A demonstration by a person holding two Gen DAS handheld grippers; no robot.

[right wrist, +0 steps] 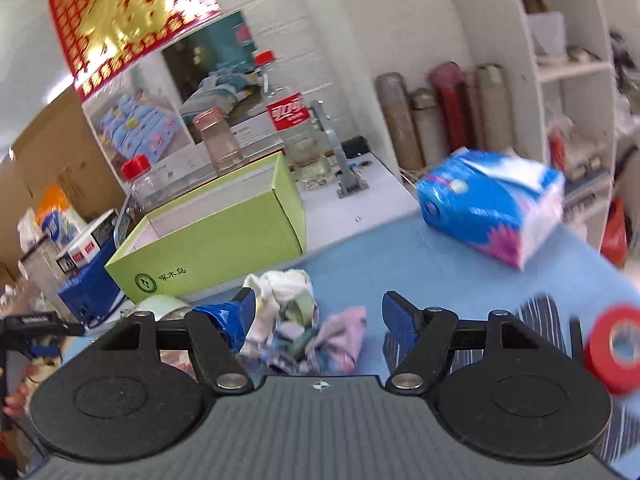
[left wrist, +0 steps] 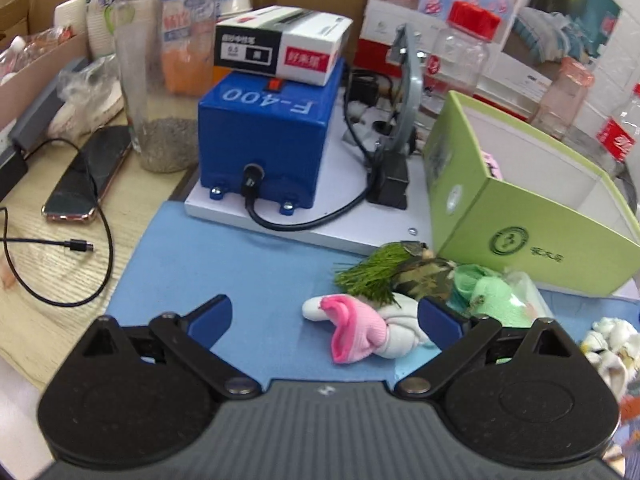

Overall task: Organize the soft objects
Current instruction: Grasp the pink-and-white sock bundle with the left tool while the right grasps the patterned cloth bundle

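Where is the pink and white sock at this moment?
In the left wrist view, the pink and white sock lies on the blue mat, right of centre, in front of the green tuft and the green box.

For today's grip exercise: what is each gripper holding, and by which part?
Nothing. The left gripper is open above the pink-and-white sock; the right gripper is open over crumpled cloths.

Matt blue cloth mat [left wrist: 240, 264]; knitted pink-and-white sock [left wrist: 360, 332]; glossy blue painted metal box [left wrist: 264, 148]; matt green cardboard box [right wrist: 216, 236]; shiny plastic-wrapped tissue pack [right wrist: 492, 208]; pale wood-grain tabletop [left wrist: 52, 264].
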